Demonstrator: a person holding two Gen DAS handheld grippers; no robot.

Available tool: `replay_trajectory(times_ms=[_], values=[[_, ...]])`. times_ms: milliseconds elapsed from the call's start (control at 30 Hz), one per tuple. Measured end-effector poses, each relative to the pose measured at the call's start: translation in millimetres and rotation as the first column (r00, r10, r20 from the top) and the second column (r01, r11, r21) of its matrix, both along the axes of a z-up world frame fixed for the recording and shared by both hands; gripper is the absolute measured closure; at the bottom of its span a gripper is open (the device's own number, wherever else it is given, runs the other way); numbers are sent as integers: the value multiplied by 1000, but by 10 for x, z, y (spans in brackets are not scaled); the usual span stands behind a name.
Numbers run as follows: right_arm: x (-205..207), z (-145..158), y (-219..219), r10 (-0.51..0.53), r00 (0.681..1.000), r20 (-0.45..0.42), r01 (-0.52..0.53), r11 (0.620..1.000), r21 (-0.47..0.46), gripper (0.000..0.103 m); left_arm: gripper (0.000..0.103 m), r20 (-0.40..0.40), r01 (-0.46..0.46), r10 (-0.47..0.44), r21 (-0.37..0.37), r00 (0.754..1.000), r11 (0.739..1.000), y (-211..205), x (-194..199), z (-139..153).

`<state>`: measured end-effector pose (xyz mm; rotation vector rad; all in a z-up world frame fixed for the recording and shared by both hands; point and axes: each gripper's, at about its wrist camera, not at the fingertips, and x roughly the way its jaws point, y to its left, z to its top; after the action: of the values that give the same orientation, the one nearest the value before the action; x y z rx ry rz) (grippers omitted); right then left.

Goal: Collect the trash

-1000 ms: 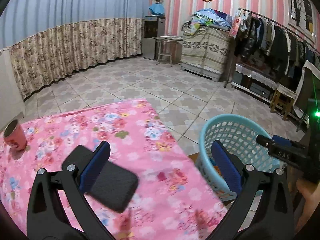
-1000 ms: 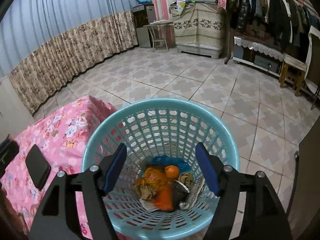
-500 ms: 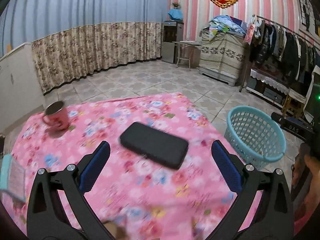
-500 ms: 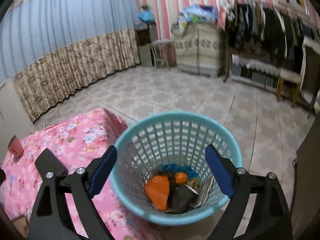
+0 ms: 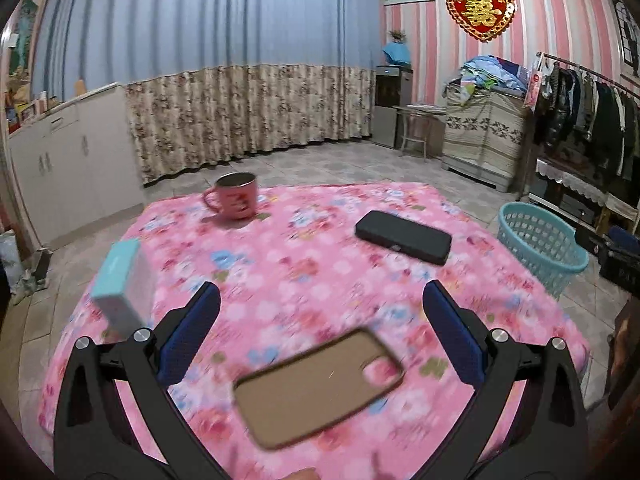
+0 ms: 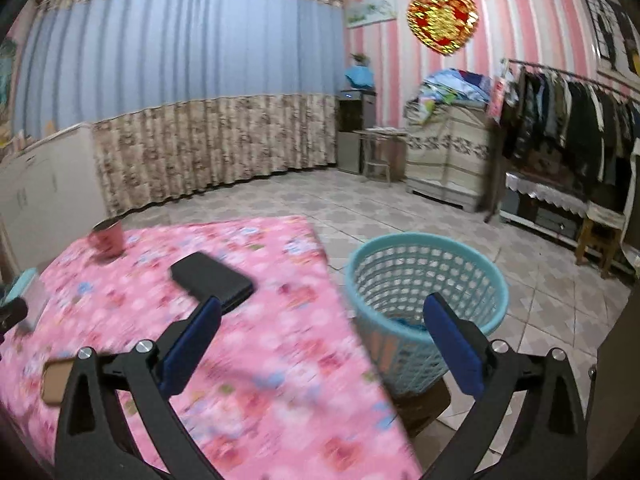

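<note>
A teal mesh basket [image 6: 426, 280] stands on the floor at the right of the pink floral table [image 5: 304, 280]; it also shows in the left wrist view [image 5: 540, 240]. My left gripper [image 5: 320, 336] is open and empty above the table, over a brown phone case [image 5: 320, 384]. My right gripper [image 6: 320, 344] is open and empty, above the table's right edge beside the basket. Only a bit of blue shows inside the basket.
On the table lie a black case [image 5: 404, 236], a pink mug [image 5: 234, 200] and a teal box [image 5: 122, 284]. White cabinets [image 5: 60, 168] stand at left, a clothes rack [image 6: 568, 120] at right, tiled floor [image 6: 400, 208] beyond.
Both grippers have pulled back and up from the basket toward the table. The left view swung left, bringing in the mug, teal box and phone case. The trash inside the basket is now hidden.
</note>
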<state>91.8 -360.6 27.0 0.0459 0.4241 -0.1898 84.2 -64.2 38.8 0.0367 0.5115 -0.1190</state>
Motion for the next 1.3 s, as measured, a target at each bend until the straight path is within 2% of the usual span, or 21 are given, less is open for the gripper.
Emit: replay_trajectory(times_ms=[133, 233, 367, 467, 667, 967, 1300], values=[[-226, -169, 347, 72, 997, -1, -72, 997, 16, 4, 5, -8, -30, 30, -16, 1000, 999, 135, -238, -107], [-394, -232, 568, 108, 993, 39, -108, 994, 5, 4, 5, 32, -59, 60, -7, 998, 998, 216, -430, -152], [-528, -291, 820, 153, 988, 39, -152, 988, -23, 4, 5, 85, -91, 90, 1, 992, 996, 297, -612, -204], [-588, -383, 980, 178, 984, 23, -178, 984, -15, 4, 5, 74, -97, 98, -17, 992, 995, 364, -663, -280], [-695, -500, 1121, 193, 980, 41, -192, 981, -25, 4, 5, 22, -104, 106, -56, 994, 993, 414, -670, -468], [-619, -539, 1084, 167, 985, 38, -167, 986, -16, 4, 5, 29, -125, 126, -31, 992, 992, 428, -612, -582], [-605, -601, 1103, 175, 984, 26, -175, 984, -4, 4, 5, 72, -120, 121, -7, 990, 993, 371, -625, -552]])
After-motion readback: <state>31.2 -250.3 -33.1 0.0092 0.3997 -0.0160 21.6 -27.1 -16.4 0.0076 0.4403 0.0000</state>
